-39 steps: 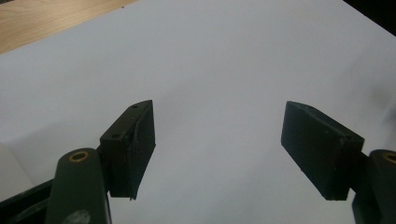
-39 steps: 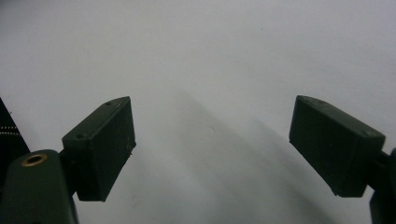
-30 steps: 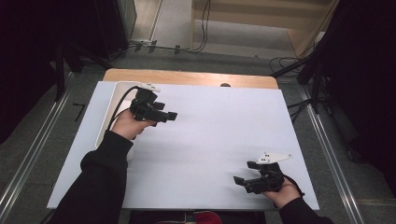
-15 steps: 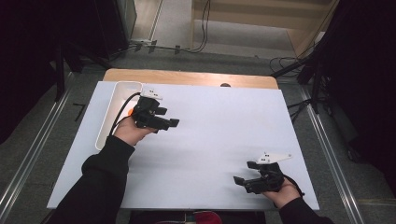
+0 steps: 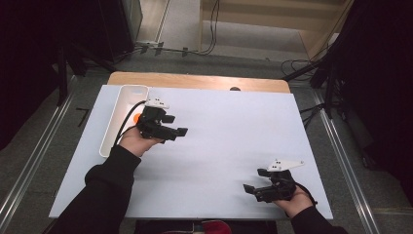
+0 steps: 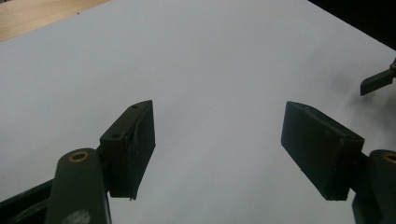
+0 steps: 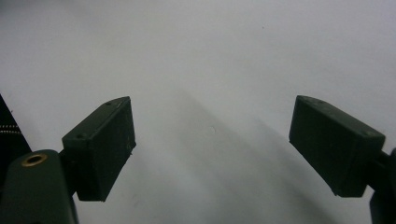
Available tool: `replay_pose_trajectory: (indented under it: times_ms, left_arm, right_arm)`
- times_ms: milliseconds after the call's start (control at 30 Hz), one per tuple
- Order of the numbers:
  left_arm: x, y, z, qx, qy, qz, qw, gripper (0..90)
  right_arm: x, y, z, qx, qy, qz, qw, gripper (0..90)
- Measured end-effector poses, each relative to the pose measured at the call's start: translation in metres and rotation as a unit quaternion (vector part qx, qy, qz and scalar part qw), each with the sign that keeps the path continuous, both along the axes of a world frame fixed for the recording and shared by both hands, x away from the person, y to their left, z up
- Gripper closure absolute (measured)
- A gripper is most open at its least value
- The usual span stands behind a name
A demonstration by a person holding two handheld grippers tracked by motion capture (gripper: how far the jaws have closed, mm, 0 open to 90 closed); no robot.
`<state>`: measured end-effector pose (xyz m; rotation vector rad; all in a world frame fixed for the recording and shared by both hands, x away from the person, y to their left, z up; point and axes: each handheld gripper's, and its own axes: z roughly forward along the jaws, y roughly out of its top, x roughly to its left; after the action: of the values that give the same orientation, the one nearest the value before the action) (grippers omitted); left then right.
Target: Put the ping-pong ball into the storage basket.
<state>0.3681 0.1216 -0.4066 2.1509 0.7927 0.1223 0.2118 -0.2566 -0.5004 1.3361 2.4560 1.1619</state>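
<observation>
My left gripper hovers over the left part of the white table sheet, just right of a white tray, and points right. In the left gripper view its jaws stand open over bare sheet with nothing between them. My right gripper rests near the front right edge and points left. It is open too, and the right gripper view has its jaws wide apart over bare sheet. A small orange thing lies in the tray, partly hidden behind the left gripper.
A bare wooden strip runs along the table's far edge. Cables lie on the floor beyond it. Dark stands and metal rails flank both sides. One jaw tip of the right gripper pokes in at the right edge of the left gripper view.
My left hand has drifted a little toward the near side of the table, away from the tray's far end. The right hand has stayed where it was.
</observation>
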Motion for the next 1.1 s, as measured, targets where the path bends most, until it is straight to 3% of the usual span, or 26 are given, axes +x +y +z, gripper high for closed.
replay_pose_trajectory:
  times_ms: [367,667,1100]
  left_arm:
    - [-0.008,0.001,-0.008,-0.006,0.014,-0.01,0.9998,21.6]
    - [-0.018,0.004,-0.013,-0.016,0.002,-0.013,0.9998,21.6]
    - [-0.034,0.006,-0.023,-0.008,-0.004,-0.021,0.9997,21.6]
  right_arm:
    - [0.0,0.0,0.0,0.0,0.002,0.001,1.0,13.1]
    - [0.0,0.0,0.0,-0.001,0.002,0.002,1.0,13.1]
    - [0.0,0.0,0.0,-0.001,0.001,0.001,1.0,13.1]
